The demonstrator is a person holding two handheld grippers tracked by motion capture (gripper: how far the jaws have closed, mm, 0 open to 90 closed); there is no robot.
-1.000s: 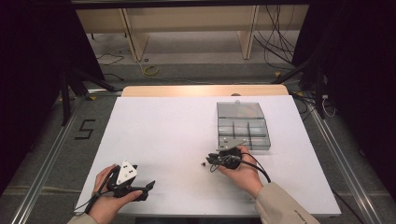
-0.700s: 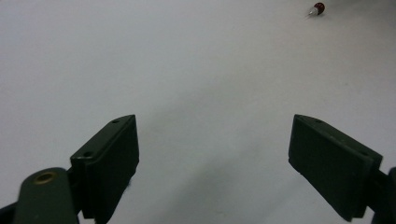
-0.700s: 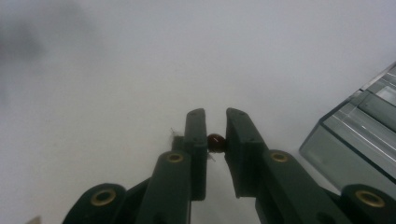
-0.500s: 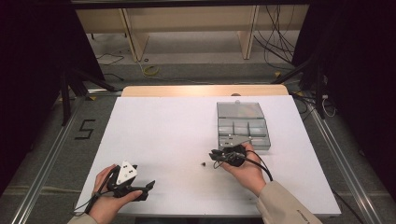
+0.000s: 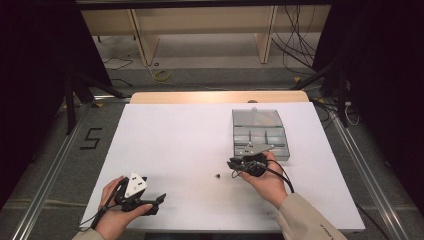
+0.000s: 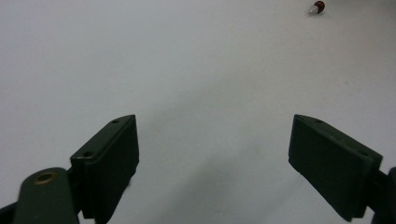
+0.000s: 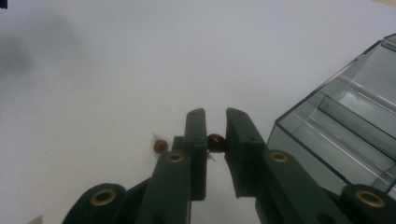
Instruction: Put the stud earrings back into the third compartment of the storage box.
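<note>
Near the counter's (image 5: 165,135) front edge, the right tongs (image 7: 215,122) pinch a small reddish-brown bead (image 7: 215,141) between nearly closed jaws, just beside the clear compartment box (image 5: 260,131) at the right. A second bead (image 7: 160,146) lies on the counter just left of those jaws. The left tongs (image 6: 214,144) gape wide, empty, at the front-left corner.

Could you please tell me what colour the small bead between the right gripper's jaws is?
The bead is dark reddish-brown, seen best in the right gripper view.
</note>
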